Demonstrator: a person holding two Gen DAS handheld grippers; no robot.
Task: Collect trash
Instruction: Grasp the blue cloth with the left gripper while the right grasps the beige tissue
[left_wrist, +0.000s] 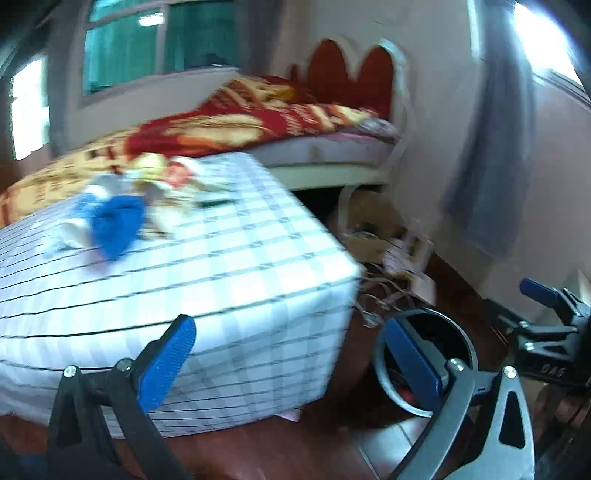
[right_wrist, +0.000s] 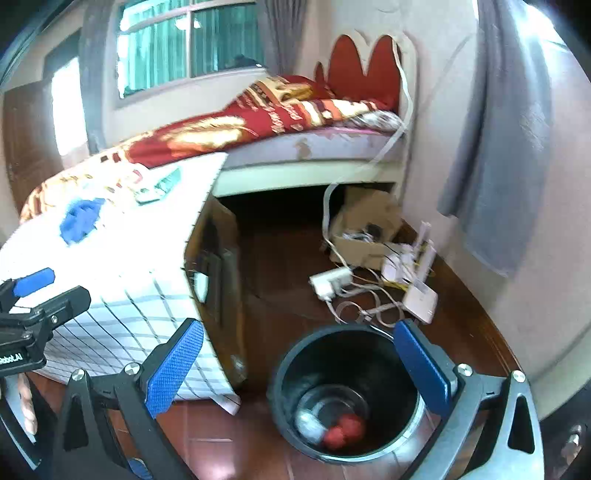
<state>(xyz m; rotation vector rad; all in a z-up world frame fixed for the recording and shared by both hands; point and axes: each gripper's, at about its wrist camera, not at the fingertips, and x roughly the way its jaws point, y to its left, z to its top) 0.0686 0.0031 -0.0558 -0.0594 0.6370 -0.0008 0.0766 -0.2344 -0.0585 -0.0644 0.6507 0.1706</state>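
Trash on table, bin on floor: both tongs empty

Trash (left_wrist: 147, 199) lies as a loose heap on the checked tablecloth (left_wrist: 229, 266) at the far left part of the table top: a crumpled blue piece (left_wrist: 116, 225), whitish scraps beside it, and yellow and red wrappers behind. Motion blur hides what the items are. In the right wrist view the same heap shows as a blue patch (right_wrist: 81, 218) with a teal-and-white packet (right_wrist: 159, 186) past it.

Left gripper (left_wrist: 291, 365): fingers spread wide, nothing between them. It hangs off the near right corner of the table. The heap lies up and to the left of it, across the cloth. The heap's long axis runs roughly left to right along the far side.

Right gripper (right_wrist: 299, 373): fingers also spread wide, nothing held. It hovers above the black bin (right_wrist: 347, 391), which stands on the wooden floor just beside the table's right end. The bin already holds two red items (right_wrist: 343, 430) and a pale crumpled one (right_wrist: 308, 424).

Further right, cables and white adapters (right_wrist: 391, 280) lie on the floor near a cardboard box (right_wrist: 369, 225) under the bed.

Judgement: some trash is binned and the heap remains. The left gripper appears nearer the heap, so the next reach is probably its own, forward and leftward over the cloth. The right one is already placed by the bin.
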